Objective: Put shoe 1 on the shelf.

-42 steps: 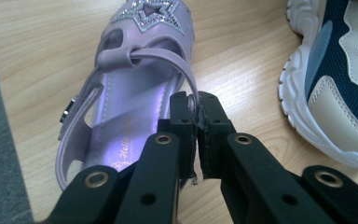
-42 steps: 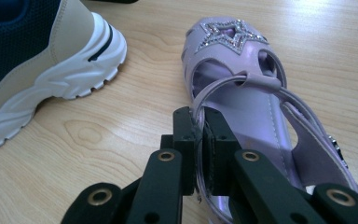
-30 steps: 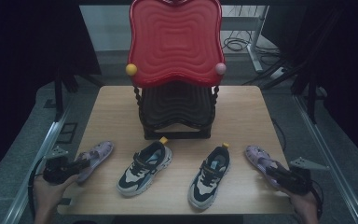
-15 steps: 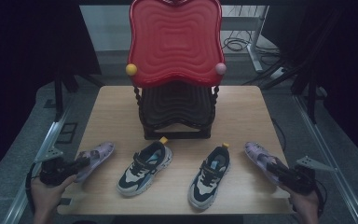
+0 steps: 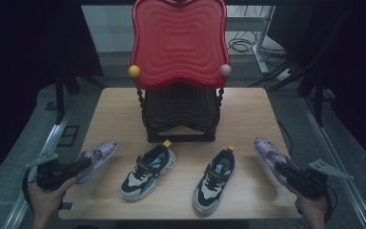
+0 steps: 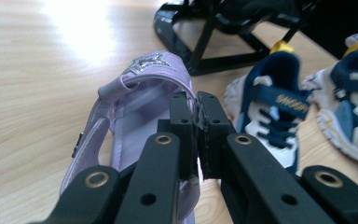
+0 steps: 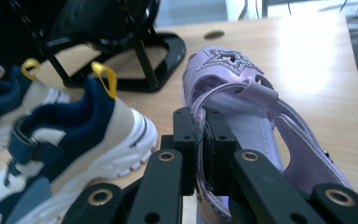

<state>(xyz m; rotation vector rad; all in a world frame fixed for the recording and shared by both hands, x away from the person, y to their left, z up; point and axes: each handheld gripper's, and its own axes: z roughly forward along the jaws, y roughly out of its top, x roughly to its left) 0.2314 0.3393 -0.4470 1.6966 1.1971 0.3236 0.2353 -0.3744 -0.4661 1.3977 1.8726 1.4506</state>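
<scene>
Black jaws of the left gripper (image 6: 198, 140) were clenched on the side wall of a lilac sandal (image 6: 135, 121), pinching the thin upper between the pads. In the high view the left gripper (image 5: 78, 164) sat at the near left corner of the worktop (image 5: 252, 124), held by the left hand (image 5: 45, 193), with the left sandal (image 5: 95, 157) at its tip, toe pointing away and to the right.

Right gripper (image 7: 198, 144) jaws were likewise clamped on the strap edge of the second lilac sandal (image 7: 256, 116), which carried a glittery star on its toe. In the high view the right gripper (image 5: 286, 169) sat at the near right corner in the right hand (image 5: 312, 205); the right sandal (image 5: 269, 152) pointed away and to the left. Whether either sandal cleared the wood could not be told.

Between the sandals, two navy-and-cream sneakers lay on the worktop, well apart from each other: left sneaker (image 5: 147, 171) and right sneaker (image 5: 214, 179), each with a yellow heel loop at its far end. The right gripper view showed one sneaker (image 7: 70, 140) just beside the right sandal.

Farther back, a black rack (image 5: 181, 114) stood mid-worktop, just beyond the sneakers' heels. A red wavy tray (image 5: 178, 43) rested on top of it, with a yellow ball (image 5: 134, 71) and a pink ball (image 5: 225, 70) at its lower corners.
</scene>
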